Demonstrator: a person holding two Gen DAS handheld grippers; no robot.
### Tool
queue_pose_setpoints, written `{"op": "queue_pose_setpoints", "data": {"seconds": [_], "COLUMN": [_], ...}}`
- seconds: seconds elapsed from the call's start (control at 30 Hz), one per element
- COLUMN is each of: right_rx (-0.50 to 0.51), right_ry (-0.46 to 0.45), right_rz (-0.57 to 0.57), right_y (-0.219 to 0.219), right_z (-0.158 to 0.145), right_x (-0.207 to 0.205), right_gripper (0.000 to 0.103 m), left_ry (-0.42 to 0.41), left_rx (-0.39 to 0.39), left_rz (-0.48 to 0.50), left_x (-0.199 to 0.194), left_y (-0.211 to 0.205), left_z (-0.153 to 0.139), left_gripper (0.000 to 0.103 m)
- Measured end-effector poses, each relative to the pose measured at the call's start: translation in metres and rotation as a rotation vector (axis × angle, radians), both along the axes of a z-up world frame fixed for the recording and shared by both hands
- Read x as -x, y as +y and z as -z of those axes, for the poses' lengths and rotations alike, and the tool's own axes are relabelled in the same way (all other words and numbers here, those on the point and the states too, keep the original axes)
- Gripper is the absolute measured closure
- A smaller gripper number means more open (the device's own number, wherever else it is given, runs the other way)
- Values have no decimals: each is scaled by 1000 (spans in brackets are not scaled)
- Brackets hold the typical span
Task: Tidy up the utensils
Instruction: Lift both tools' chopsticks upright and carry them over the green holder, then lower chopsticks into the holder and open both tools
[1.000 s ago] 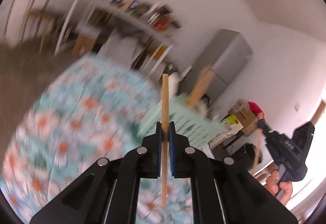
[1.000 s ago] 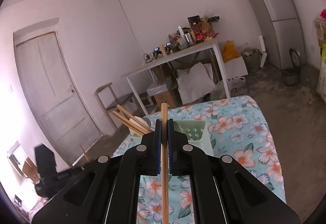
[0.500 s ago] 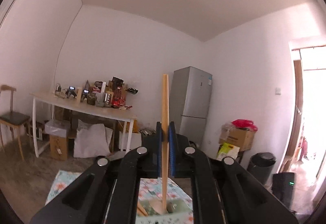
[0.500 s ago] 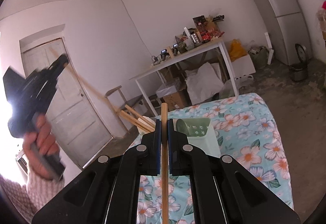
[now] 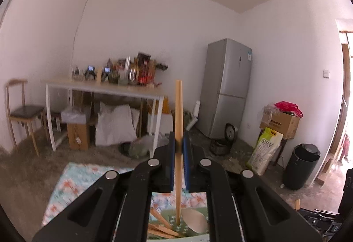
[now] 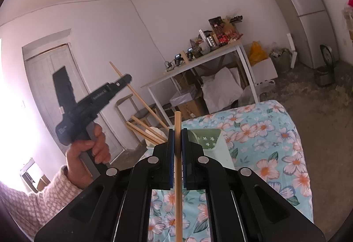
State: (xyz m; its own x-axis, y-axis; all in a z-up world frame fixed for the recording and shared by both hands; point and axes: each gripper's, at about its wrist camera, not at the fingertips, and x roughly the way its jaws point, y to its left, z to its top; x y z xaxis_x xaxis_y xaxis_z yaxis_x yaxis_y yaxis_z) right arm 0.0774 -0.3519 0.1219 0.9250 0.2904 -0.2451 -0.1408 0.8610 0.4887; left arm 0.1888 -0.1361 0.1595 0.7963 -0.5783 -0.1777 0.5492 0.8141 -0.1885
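A home (lived-in): fridge (image 5: pixel 227 87); cluttered table (image 5: pixel 103 87); chair (image 5: pixel 22 109).

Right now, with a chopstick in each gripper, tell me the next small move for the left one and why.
Probably lower the left gripper straight down, then release. It is shut on a chopstick held upright, its lower tip hanging just above the green utensil basket that already holds other chopsticks and a wooden spoon. The right gripper can wait with its own chopstick.

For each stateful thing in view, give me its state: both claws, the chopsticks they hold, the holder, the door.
Left claw: shut on left chopstick, lower tip over the green utensil holder.
Right claw: shut on right chopstick.
Green utensil holder: upright, wooden utensils leaning out.
White door: closed.
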Motion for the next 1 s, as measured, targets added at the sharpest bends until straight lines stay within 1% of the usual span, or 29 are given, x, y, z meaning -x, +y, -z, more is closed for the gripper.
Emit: {"op": "queue_pose_setpoints", "data": {"seconds": [0.07,0.17,0.23,0.3,0.37,0.4,0.43,0.5,0.6,0.67,0.73,0.83,0.9,0.93,1.0], "right_rx": [-5,-7,-5,-2,3,6,11,17,28,36,45,60,75,78,85], "right_ry": [4,7,10,14,15,15,15,14,11,10,9,4,-8,-14,-40], "right_rz": [-2,-3,-2,0,2,2,4,6,9,11,14,16,20,21,22], "right_y": [-1,-2,-1,-1,-1,0,1,2,5,7,10,13,15,16,16], "right_z": [2,2,3,3,2,2,0,-3,-6,-9,-12,-17,-22,-25,-34], "right_x": [-2,-2,-3,-4,-4,-4,-3,-3,-3,-3,-4,-6,-7,-8,-13], "right_gripper": [99,99,99,99,99,99,99,99,99,99,99,99,99,99,99], "left_ry": [34,110,156,178,181,179,171,152,124,111,99,85,78,77,91], "left_rx": [0,-1,12,20,28,34,39,41,48,58,72,81,67,59,46], "left_rz": [10,40,62,81,87,91,98,104,112,113,117,129,147,150,156], "left_x": [-4,-14,-19,-22,-22,-20,-18,-12,-1,4,12,28,41,47,58], "left_y": [-1,-4,-4,-2,0,1,2,4,8,14,22,38,49,53,63], "left_z": [6,16,21,24,24,24,23,20,16,12,10,7,11,13,21], "left_gripper": [97,97,96,93,84,82,79,69,64,58,56,47,40,37,31]}}
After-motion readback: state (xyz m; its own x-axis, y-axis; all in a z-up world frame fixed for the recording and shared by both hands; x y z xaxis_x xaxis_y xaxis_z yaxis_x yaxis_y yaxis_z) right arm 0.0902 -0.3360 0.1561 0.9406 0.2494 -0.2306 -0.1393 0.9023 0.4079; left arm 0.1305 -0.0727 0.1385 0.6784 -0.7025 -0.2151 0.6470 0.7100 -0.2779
